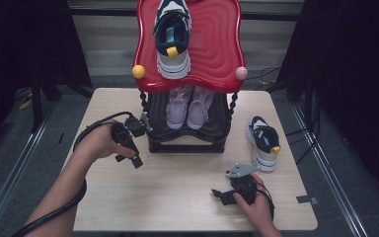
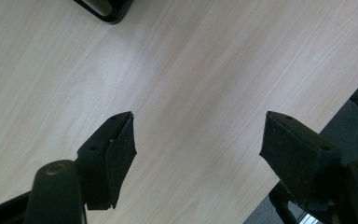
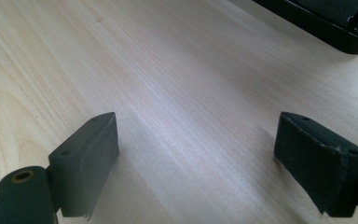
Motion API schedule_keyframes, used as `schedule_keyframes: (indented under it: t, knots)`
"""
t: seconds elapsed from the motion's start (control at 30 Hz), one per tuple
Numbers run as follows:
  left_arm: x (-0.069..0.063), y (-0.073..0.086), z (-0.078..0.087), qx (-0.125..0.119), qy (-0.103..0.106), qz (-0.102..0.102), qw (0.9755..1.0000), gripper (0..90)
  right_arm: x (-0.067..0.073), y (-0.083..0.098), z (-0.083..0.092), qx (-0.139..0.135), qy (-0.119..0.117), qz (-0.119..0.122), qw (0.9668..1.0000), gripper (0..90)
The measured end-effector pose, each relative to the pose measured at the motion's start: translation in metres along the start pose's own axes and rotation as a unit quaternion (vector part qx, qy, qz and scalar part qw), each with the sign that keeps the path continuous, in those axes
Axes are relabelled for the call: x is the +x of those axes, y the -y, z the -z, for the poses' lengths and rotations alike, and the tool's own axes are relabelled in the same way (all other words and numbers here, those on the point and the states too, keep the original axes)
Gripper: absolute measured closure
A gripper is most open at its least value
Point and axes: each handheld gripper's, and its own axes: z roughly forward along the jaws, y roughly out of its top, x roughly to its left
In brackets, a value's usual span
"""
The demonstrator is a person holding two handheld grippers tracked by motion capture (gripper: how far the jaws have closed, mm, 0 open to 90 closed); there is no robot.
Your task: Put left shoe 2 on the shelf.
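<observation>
Left gripper (image 1: 137,162): held by the left hand (image 1: 98,143) at about nine o'clock on the table (image 1: 177,197), just off the front left corner of the rack. In its own view (image 2: 198,140) the jaws stand spread apart with bare wood between them; nothing is pinched.

Right gripper (image 1: 218,193): held by the right hand (image 1: 256,205) at about five o'clock on the table, pointing toward nine o'clock. In its own view (image 3: 196,154) the jaws are spread wide over bare wood, empty.

Rack (image 1: 187,143): black, two levels, at twelve o'clock on the table; its dark base corner shows at the top of the left gripper view (image 2: 105,9) and at the top right of the right gripper view (image 3: 321,23).

Red tray (image 1: 217,44): wavy top level of the rack, with a yellow ball (image 1: 138,71) at its front left corner and a pink ball (image 1: 241,73) at its front right.

Shoe on top (image 1: 172,39): white and navy sneaker, lying on the red tray with the heel toward the person.

Pink pair (image 1: 190,106): two pale pink shoes side by side on the lower shelf, toes toward the person.

Loose shoe (image 1: 263,143): the matching white and navy sneaker, upright on the table at three o'clock, just right of the rack and near the right gripper, untouched by it.
</observation>
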Motion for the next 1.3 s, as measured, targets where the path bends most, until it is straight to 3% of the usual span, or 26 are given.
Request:
schedule_keyframes:
  t: [0.37, 0.4, 0.43, 0.47, 0.57, 0.6, 0.93, 1.2, 1.3]
  knots:
    - [0.004, 0.004, -0.032, 0.013, 0.011, 0.002, 0.9999, 25.1, 0.0, 0.0, 0.0, 0.0, 0.0, -0.001, 1.0, 13.4]
    - [0.004, 0.005, -0.036, 0.005, 0.013, 0.01, 0.9999, 25.1, 0.0, 0.0, 0.0, 0.0, 0.0, -0.001, 1.0, 13.4]
    - [0.005, 0.005, -0.038, 0.007, 0.012, 0.004, 0.9999, 25.0, 0.0, 0.0, 0.0, 0.001, 0.0, -0.002, 1.0, 13.4]
    - [0.004, 0.006, -0.041, -0.004, 0.016, 0.015, 0.9997, 25.0, 0.0, 0.0, 0.0, 0.001, 0.0, -0.002, 1.0, 13.4]
    - [0.007, 0.009, -0.049, -0.003, 0.016, 0.011, 0.9998, 24.9, 0.0, 0.0, 0.0, 0.002, 0.0, -0.001, 1.0, 13.4]
    - [0.006, 0.01, -0.052, -0.01, 0.018, 0.02, 0.9996, 24.8, 0.0, 0.0, 0.0, 0.002, 0.0, 0.0, 1.0, 13.4]
    - [0.014, 0.021, -0.065, -0.046, 0.014, 0.035, 0.9982, 23.9, 0.0, 0.0, 0.0, 0.002, 0.0, -0.001, 1.0, 13.4]
    - [0.017, 0.03, -0.074, -0.082, 0.005, 0.05, 0.9954, 23.7, 0.001, 0.0, 0.001, 0.002, 0.0, -0.003, 1.0, 13.4]
    - [0.018, 0.031, -0.078, -0.102, -0.003, 0.055, 0.9932, 23.6, 0.001, 0.0, 0.001, 0.003, 0.0, -0.003, 1.0, 13.4]
